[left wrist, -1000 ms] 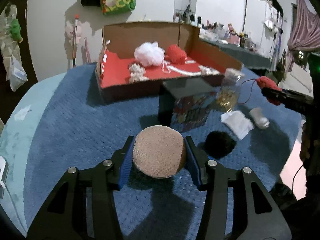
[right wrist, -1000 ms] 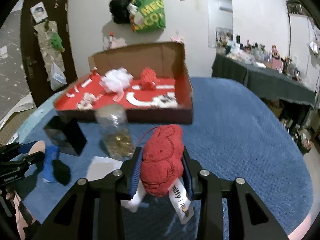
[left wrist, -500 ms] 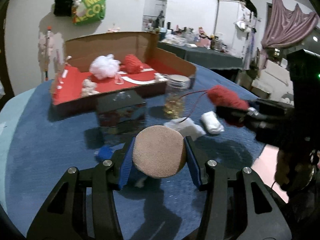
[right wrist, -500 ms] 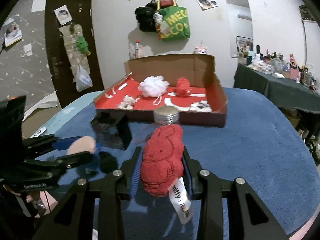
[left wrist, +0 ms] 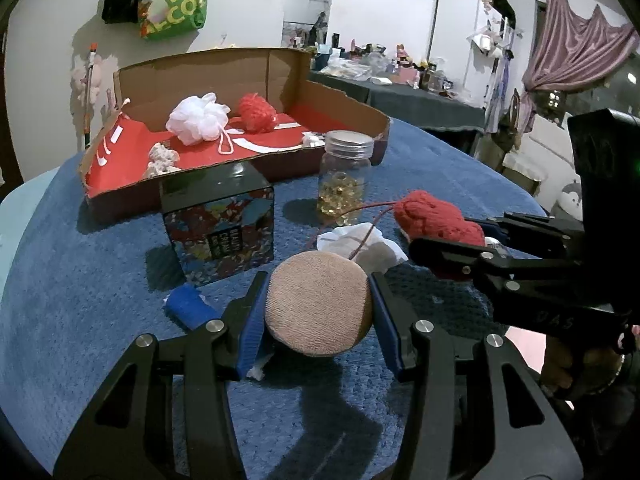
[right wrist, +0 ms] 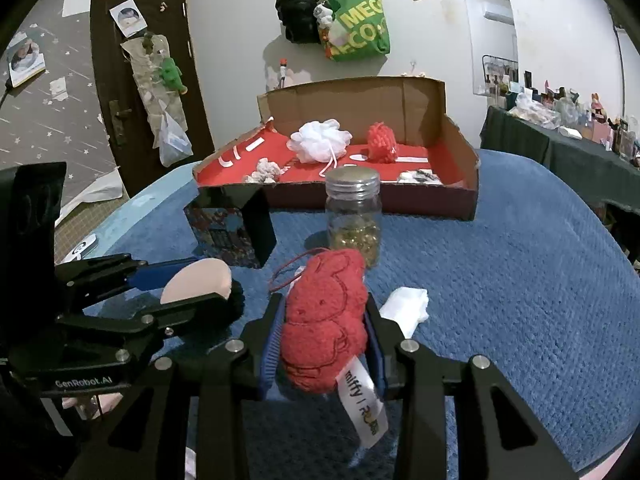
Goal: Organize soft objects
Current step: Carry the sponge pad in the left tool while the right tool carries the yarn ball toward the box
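My left gripper (left wrist: 318,312) is shut on a round tan puff (left wrist: 318,304) and holds it above the blue cloth. My right gripper (right wrist: 324,340) is shut on a red knitted toy (right wrist: 326,320) with a white tag. Each gripper shows in the other's view: the right one (left wrist: 444,236) with the red toy (left wrist: 436,218), the left one (right wrist: 192,292) with the tan puff (right wrist: 198,282). A red-lined cardboard box (left wrist: 344,98) at the back holds a white mesh pouf (left wrist: 198,118), a red yarn ball (left wrist: 256,112) and a small cream bundle (left wrist: 162,158).
A glass jar with gold beads (left wrist: 344,176) and a dark patterned box (left wrist: 220,224) stand before the cardboard box. A white cloth (left wrist: 360,246) and a blue roll (left wrist: 190,308) lie on the blue cloth. A dark table (right wrist: 560,148) stands right.
Both grippers have drawn back and swung toward each other, keeping their loads. The black pom and white roll seen earlier on the cloth are out of the left view.
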Motion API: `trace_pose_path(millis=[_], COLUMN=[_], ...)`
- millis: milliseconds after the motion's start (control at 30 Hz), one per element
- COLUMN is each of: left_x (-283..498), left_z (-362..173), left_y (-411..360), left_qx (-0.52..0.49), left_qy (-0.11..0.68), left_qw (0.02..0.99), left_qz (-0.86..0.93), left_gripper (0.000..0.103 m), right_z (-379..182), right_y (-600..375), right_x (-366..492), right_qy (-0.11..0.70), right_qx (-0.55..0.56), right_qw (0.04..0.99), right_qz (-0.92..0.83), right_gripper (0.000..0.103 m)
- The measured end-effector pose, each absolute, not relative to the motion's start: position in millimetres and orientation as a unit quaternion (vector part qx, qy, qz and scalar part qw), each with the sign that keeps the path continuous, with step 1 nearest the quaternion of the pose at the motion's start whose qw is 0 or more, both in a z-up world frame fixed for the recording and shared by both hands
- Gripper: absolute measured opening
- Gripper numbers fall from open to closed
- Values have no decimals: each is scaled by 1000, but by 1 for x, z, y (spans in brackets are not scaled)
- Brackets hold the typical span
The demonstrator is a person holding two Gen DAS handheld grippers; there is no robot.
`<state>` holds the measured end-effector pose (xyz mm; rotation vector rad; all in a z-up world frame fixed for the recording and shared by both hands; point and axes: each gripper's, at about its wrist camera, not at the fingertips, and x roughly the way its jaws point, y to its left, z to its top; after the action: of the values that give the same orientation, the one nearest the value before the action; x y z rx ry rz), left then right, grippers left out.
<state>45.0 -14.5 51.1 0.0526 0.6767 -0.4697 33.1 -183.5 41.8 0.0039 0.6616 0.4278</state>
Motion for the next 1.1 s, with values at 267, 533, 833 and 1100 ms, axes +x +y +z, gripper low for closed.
trace_pose_path(millis=[267,533,833,1100], left_x=[56,77,116,139], left_z=[57,56,53,64], left_y=[15,50,76,79], left_qx=[5,2,18,53], left_qy=[347,377,415,420], left_qw=[913,907,894,889], left_qz=[-213,-186,-166,-172], left_gripper=[47,47,47,47], right_z=[45,57,61,68], right_y=[-202,-234,-251,-239], right_x=[41,62,98,122], right_qy=[344,370,399,398], right_qx=[18,40,15,-65], right_qw=[916,908,902,904], right_qz=[208,193,163,139], right_gripper=[40,40,40,40])
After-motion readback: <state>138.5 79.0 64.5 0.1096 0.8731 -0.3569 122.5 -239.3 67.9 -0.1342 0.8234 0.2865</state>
